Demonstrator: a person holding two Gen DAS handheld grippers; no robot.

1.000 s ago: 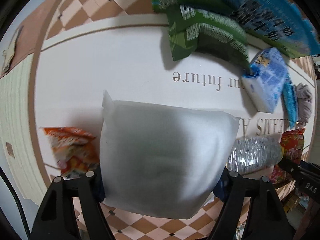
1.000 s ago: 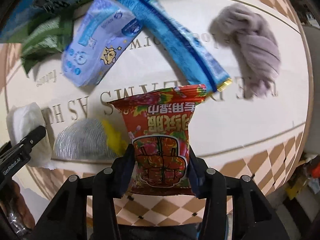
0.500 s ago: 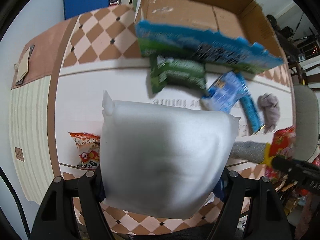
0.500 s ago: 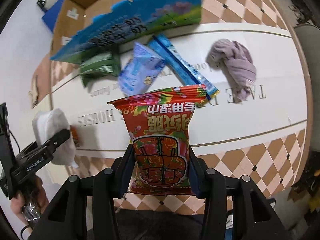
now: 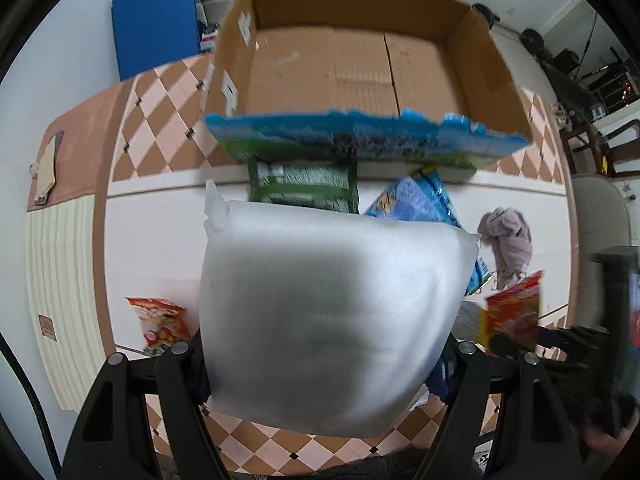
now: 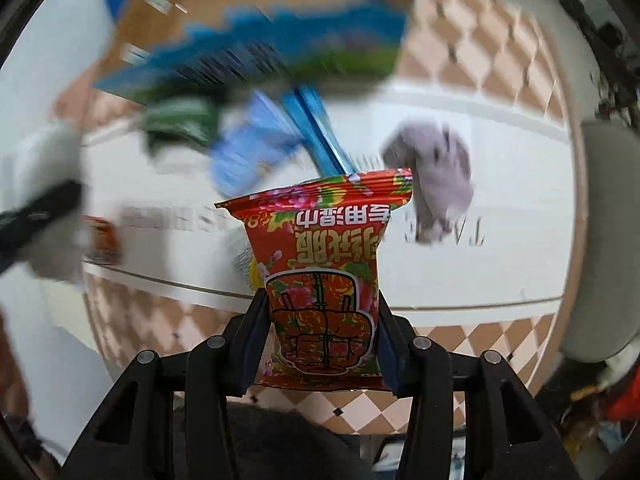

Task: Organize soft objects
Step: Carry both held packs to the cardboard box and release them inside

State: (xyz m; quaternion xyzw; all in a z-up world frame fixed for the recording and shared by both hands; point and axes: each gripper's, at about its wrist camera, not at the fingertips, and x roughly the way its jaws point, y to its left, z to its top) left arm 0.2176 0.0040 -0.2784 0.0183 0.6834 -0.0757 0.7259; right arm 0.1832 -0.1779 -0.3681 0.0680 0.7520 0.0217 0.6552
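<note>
My left gripper (image 5: 320, 364) is shut on a white foam pillow pack (image 5: 328, 304) and holds it high above the white mat (image 5: 152, 240). My right gripper (image 6: 322, 336) is shut on a red flowered wet-wipe pack (image 6: 324, 268), also lifted; it shows at the right of the left wrist view (image 5: 514, 312). An open cardboard box (image 5: 352, 68) with a blue-green front flap (image 5: 360, 140) stands at the mat's far side. On the mat lie a green packet (image 5: 304, 188), a blue tissue pack (image 5: 408, 204), a purple cloth (image 5: 510, 240) and an orange snack bag (image 5: 160, 320).
A silver foil bag (image 5: 468, 316) lies partly hidden near the mat's near right. The mat rests on a checkered floor (image 5: 160, 120). A blue panel (image 5: 156, 20) stands at the back left. A grey chair (image 6: 604, 240) stands to the right.
Both grippers have risen and pulled back from the mat with their packs. The cardboard box has come fully into view. The right wrist view is now motion-blurred.
</note>
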